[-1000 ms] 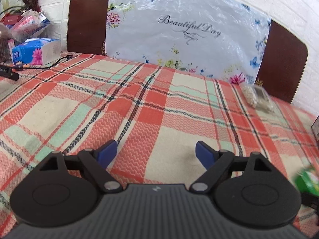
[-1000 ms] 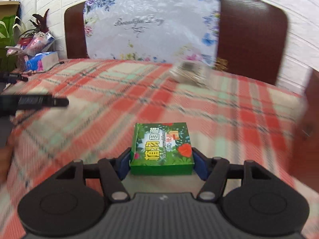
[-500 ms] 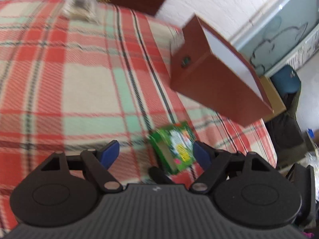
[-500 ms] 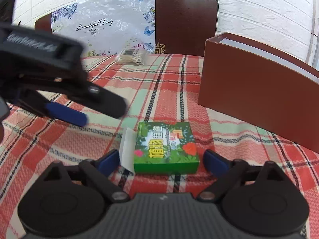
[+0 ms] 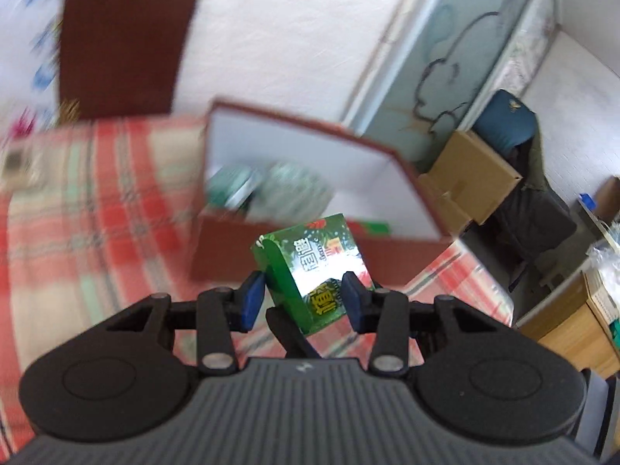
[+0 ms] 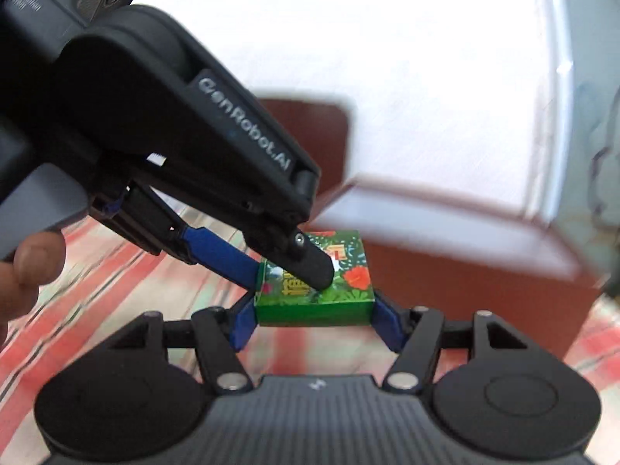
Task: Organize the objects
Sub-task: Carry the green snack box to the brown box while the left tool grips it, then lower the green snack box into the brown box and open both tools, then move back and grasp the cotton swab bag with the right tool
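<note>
Small green box (image 6: 314, 290), printed top with a red flower, is off the table and caught by both grippers at once. Right gripper (image 6: 313, 312) has its blue pads against the box's two side edges, jaws closing. Left gripper (image 5: 304, 302) comes in from the left, also closing, blue pads on opposite faces of the same box (image 5: 310, 267). Just behind is an open brown box (image 5: 310, 178) with a white inside, blurred green items in it. Plaid tablecloth (image 5: 97, 201) lies underneath. A fingertip (image 6: 35, 259) shows at the left edge.

Left gripper (image 5: 304, 300), jaws closing around a tilted green box (image 5: 310, 267), before an open brown box (image 5: 310, 178).
</note>
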### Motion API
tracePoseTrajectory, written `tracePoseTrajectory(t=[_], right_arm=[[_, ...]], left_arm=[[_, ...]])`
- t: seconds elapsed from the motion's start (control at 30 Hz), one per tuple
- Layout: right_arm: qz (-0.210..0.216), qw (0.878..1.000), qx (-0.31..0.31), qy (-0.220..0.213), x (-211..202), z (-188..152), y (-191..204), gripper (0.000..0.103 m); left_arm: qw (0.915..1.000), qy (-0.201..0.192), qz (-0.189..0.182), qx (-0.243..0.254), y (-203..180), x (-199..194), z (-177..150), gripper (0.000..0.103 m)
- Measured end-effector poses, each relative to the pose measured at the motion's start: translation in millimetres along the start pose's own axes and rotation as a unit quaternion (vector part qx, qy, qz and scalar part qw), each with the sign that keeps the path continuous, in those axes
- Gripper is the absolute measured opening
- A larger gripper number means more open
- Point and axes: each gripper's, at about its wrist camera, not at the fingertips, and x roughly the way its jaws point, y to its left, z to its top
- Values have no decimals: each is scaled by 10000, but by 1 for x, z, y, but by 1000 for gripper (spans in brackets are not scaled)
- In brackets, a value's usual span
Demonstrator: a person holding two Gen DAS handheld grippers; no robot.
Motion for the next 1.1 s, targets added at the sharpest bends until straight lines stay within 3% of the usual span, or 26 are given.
tracePoseTrajectory(t=[0.13,0.3,0.33,0.37,0.43,0.5,0.63,0.8,0.9,1.1], right_arm=[[-593,9974,109,-393,13,19,-36,61],[-999,9937,440,-254,50,30,-79,62],[-1114,9924,489,-186,59,29,-85,67],[-1253,9907,515,-71,68,28,-90,77],[-1483,9867,662,102,77,23,-98,81],[-1342,9863,955,26,71,18,-104,81],[-1473,9849,871,-275,54,8,-92,82],[-1323,9865,858,-434,32,-5,-65,83],[-961,9918,816,-196,28,-14,-46,84],[46,9907,1009,907,53,-27,-16,83]], left_arm=[[9992,-123,-164,342,-30,38,31,47],[9985,-1,-35,545,-54,92,44,59],[9980,33,84,624,-58,100,44,62],[9973,58,202,704,-62,104,43,62],[9963,63,314,794,-63,104,40,62],[9955,-1,270,911,-58,97,34,62],[9932,-158,401,1078,-53,79,24,62],[9904,-456,671,1121,-37,40,4,62],[9879,-532,990,1067,-22,22,-9,62],[9796,-161,1855,761,28,7,-35,62]])
